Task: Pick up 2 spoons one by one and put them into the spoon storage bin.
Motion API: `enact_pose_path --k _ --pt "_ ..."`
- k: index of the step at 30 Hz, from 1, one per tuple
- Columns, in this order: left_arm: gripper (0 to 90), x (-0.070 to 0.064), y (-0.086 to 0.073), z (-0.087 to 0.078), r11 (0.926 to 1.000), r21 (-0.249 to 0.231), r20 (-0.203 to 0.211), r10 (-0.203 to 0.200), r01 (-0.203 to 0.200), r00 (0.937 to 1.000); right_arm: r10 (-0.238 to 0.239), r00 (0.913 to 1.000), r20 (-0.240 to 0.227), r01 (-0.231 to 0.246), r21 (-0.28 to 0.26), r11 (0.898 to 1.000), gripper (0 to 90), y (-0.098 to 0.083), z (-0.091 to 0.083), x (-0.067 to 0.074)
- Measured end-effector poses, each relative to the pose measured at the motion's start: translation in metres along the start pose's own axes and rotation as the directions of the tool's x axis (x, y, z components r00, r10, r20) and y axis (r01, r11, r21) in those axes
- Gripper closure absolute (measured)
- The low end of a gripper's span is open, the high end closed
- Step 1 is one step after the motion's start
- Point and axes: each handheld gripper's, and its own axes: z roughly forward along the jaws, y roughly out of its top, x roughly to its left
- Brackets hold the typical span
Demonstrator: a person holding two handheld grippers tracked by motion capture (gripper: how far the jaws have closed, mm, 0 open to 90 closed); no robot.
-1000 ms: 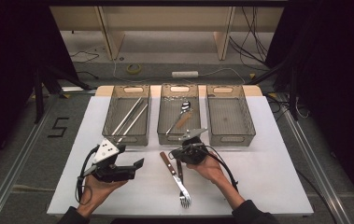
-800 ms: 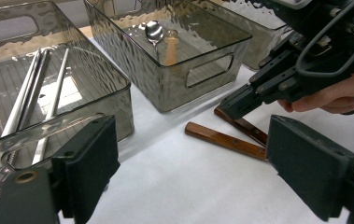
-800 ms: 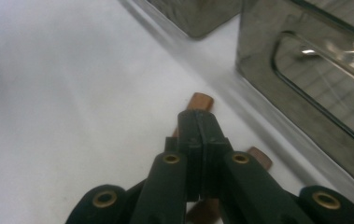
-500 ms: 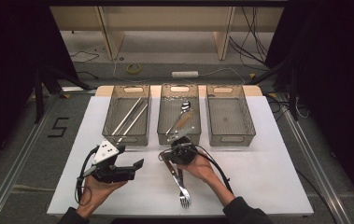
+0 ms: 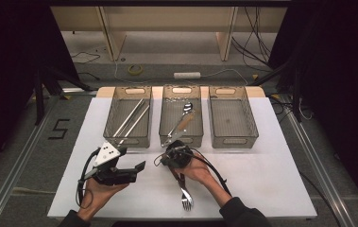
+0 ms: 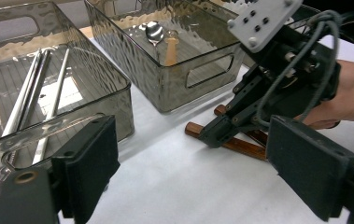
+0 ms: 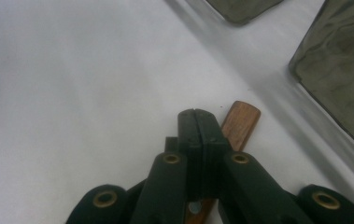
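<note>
1. Right claw (image 7: 195,114) first: it's closed tight, pad against pad, with nothing pinched in it. The tips sit right over the tip of the brown wooden handle (image 7: 241,121). From the left gripper view they look down on it or just about touching it.
2. That handle belongs to the steel fork with the wooden grip (image 5: 184,191). It lies flat on the white bench (image 5: 271,179) near the middle of the near edge, tines toward the person. There seems to be a second brown handle just beside it, but I can't tell what it belongs to.
3. Left claw (image 6: 198,163) is wide open and empty. It hovers over the near-left part of the bench, aimed at the fork.
4. Along the far edge stand three smoky clear plastic bins. The left bin (image 5: 120,138) holds long metal rods (image 5: 132,118), the middle bin (image 5: 181,139) holds a steel spoon (image 5: 187,107) plus another wooden-handled piece, and the right bin (image 5: 233,141) looks empty.
5. My guess at the step: picking up the fork to sort it into a bin. Shut pads can't grab a flat handle, so I'd either press the handle tip to tilt it or open up first. Then straddle the handle across its width, not along it, go low enough to get under its edges, and squeeze.
6. Watch that neighbouring handle, since it's easy to pinch both.
</note>
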Motion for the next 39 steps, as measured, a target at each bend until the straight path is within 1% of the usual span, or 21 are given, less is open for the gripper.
enact_pose_path --k 2,3,4,5,6,7,8,10,12,13,21,24,29,30,31,34,39 --pt "16.6 0.000 0.000 0.000 1.0000 0.000 0.000 0.000 0.000 1.0000 -0.011 0.9999 0.005 0.011 0.005 1.000 90.0 0.001 0.001 0.000" --pt "16.6 0.000 0.000 0.000 1.0000 0.000 0.000 -0.001 0.001 1.0000 -0.009 0.9999 0.012 0.009 0.013 1.000 90.0 0.001 0.001 0.001" --pt "16.6 0.000 0.000 0.000 1.0000 0.000 0.000 -0.001 0.001 1.0000 -0.020 0.9997 0.014 0.020 0.017 1.000 90.0 0.001 0.001 0.000" --pt "16.6 0.000 0.000 0.000 1.0000 0.000 0.001 0.000 0.000 1.0000 -0.013 0.9997 0.020 0.013 0.032 0.999 90.0 0.001 0.002 0.000" --pt "16.6 0.000 0.000 0.000 1.0000 -0.001 0.001 0.001 -0.001 1.0000 -0.025 0.9991 0.034 0.024 0.042 0.999 90.0 0.000 0.003 -0.001" --pt "16.6 0.000 0.000 0.000 1.0000 -0.002 0.002 0.002 -0.002 1.0000 -0.012 0.9996 0.024 0.011 0.037 0.999 90.0 -0.001 0.003 -0.003" --pt "16.6 -0.001 0.000 0.000 1.0000 -0.004 0.001 0.002 -0.002 1.0000 0.002 0.9997 0.025 -0.003 0.040 0.999 90.0 -0.001 0.002 -0.004" --pt "16.6 -0.001 0.000 0.000 1.0000 -0.001 0.002 0.002 -0.002 1.0000 0.002 0.9993 0.037 -0.003 0.040 0.999 90.0 -0.002 0.000 -0.007" --pt "16.6 -0.001 0.000 0.001 1.0000 0.001 0.002 0.005 -0.005 1.0000 0.016 0.9989 0.044 -0.018 0.048 0.999 90.0 -0.003 -0.003 -0.009" --pt "16.6 -0.001 0.000 0.000 1.0000 0.002 0.003 0.009 -0.009 1.0000 0.012 0.9988 0.048 -0.014 0.049 0.999 90.0 -0.004 -0.003 -0.011" --pt "16.6 -0.002 0.000 0.000 0.9999 0.004 0.004 0.011 -0.011 0.9999 0.052 0.9958 0.076 -0.057 0.062 0.996 90.0 -0.012 -0.014 -0.022" --pt "16.6 -0.003 0.000 0.000 0.9999 0.006 0.005 0.013 -0.013 0.9999 0.075 0.9933 0.088 -0.081 0.064 0.995 90.0 -0.016 -0.019 -0.026" --pt "16.6 -0.003 0.000 0.000 0.9999 0.004 0.004 0.013 -0.013 0.9999 0.094 0.9890 0.115 -0.102 0.070 0.992 90.0 -0.025 -0.028 -0.030" --pt "16.6 -0.004 0.000 0.001 0.9999 0.005 0.003 0.015 -0.015 0.9999 0.104 0.9877 0.117 -0.113 0.069 0.991 90.0 -0.028 -0.030 -0.031" --pt "16.6 -0.003 0.000 0.001 0.9998 0.008 0.005 0.020 -0.020 0.9998 0.105 0.9872 0.120 -0.114 0.073 0.991 90.0 -0.030 -0.033 -0.032" --pt "16.6 -0.005 -0.001 0.001 0.9998 0.008 0.006 0.017 -0.017 0.9998 0.135 0.9831 0.124 -0.145 0.075 0.987 90.0 -0.036 -0.039 -0.033" --pt "16.6 -0.005 -0.001 0.002 0.9998 0.010 0.007 0.020 -0.020 0.9998 0.154 0.9791 0.132 -0.166 0.083 0.983 90.0 -0.048 -0.050 -0.036"
